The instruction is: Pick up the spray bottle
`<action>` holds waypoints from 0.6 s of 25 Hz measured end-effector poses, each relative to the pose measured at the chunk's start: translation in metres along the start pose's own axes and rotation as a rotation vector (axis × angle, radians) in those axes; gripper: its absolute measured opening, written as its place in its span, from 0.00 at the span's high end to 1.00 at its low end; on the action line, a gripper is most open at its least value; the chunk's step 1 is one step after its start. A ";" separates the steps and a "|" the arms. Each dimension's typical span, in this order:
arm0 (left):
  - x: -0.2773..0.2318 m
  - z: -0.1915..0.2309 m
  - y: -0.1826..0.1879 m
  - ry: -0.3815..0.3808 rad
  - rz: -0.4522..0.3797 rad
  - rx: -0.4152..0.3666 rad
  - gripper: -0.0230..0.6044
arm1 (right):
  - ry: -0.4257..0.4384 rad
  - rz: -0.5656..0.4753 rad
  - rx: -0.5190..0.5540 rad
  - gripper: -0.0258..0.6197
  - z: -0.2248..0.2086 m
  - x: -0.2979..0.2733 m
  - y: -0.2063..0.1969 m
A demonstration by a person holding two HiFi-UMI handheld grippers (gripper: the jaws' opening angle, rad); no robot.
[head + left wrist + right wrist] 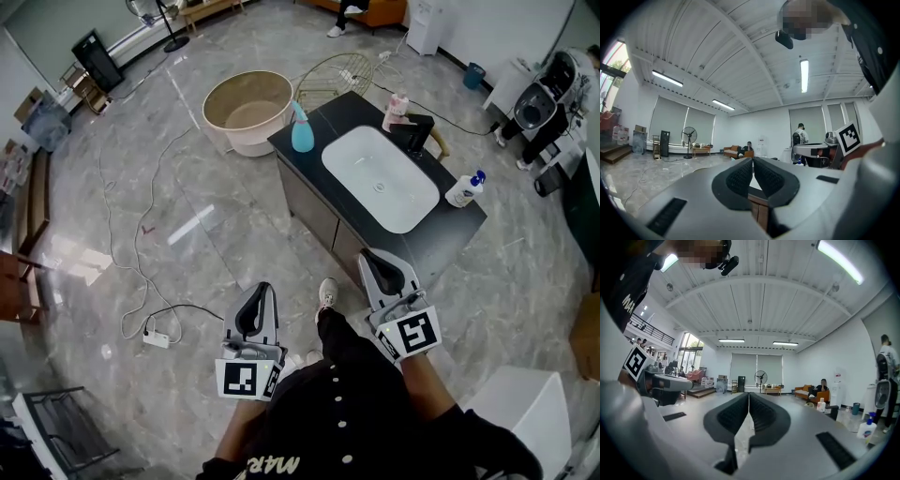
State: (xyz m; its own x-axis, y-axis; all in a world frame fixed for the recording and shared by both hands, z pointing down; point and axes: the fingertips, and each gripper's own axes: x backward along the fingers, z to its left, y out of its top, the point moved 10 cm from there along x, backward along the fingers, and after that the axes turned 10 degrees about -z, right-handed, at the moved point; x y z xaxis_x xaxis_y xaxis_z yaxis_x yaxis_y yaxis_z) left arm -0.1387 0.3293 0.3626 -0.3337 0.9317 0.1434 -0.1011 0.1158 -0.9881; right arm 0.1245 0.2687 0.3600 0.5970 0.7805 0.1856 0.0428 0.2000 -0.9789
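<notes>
two grippers, both held low in front of the person working them. the left gripper has its jaws pressed together with nothing between them, and the right gripper is the same, pads closed on each other and empty. neither touches anything. the left one is out over the floor, and the right one is just at the near edge of the counter.

three bottles stand on that dark counter top. the spray bottle, the blue one, is upright on the far left corner, well away from both grippers. a pink and white bottle stands at the back, just beside the one black faucet. a white bottle with a blue cap stands at the right end. one white sink is set in the middle of the top, between the three of them.

on the floor beyond the counter sit one beige tub, close to the spray bottle's corner, and one wire basket behind it. the floor is glossy grey marble-look tile. a white cable trails across it to one power strip left of the left gripper. it is a big open room with white walls, a ribbed ceiling with strip lights, and one standing fan at the far side.
</notes>
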 end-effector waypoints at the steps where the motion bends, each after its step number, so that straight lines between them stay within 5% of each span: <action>1: -0.010 0.006 -0.001 0.002 0.001 -0.002 0.93 | 0.005 0.000 -0.001 0.96 -0.006 -0.011 -0.003; 15: -0.183 0.077 -0.006 0.057 -0.015 -0.039 0.93 | 0.041 0.003 -0.006 0.96 -0.124 -0.173 -0.040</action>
State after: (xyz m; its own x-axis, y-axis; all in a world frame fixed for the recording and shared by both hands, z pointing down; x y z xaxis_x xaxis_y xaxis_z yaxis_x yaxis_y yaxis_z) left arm -0.1493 0.1311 0.3468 -0.2783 0.9478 0.1558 -0.0683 0.1423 -0.9875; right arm 0.1185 0.0521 0.3562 0.6296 0.7559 0.1793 0.0459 0.1942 -0.9799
